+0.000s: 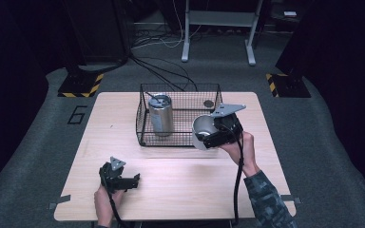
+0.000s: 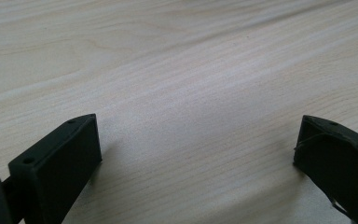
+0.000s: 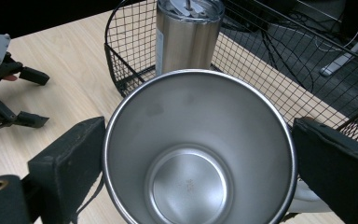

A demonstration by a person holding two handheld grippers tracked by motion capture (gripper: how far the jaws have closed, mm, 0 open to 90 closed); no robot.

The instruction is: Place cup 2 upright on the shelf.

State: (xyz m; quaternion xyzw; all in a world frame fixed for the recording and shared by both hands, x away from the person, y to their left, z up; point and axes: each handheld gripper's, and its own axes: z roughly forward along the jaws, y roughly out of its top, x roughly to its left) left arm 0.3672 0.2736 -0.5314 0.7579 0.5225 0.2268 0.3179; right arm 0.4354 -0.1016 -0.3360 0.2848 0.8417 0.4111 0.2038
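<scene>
From the high view, a steel cup [image 1: 203, 131] is seen clamped in the right gripper [image 1: 212, 134], held tilted just beside the front right corner of the wire basket [image 1: 145, 116], where a lidded tumbler [image 1: 160, 114] stands upright. The left gripper [image 1: 132, 181] is held low near the table's [image 1: 180, 190] front edge. Along the left gripper view, its jaws are seen spread wide over bare wood [image 2: 177, 70]. Along the right gripper view, the cup [image 3: 198, 149] is gripped on both sides, its mouth facing the camera.

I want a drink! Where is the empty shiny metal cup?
The empty shiny metal cup is clamped in the right tongs, at the black wire basket's front right corner.
</scene>
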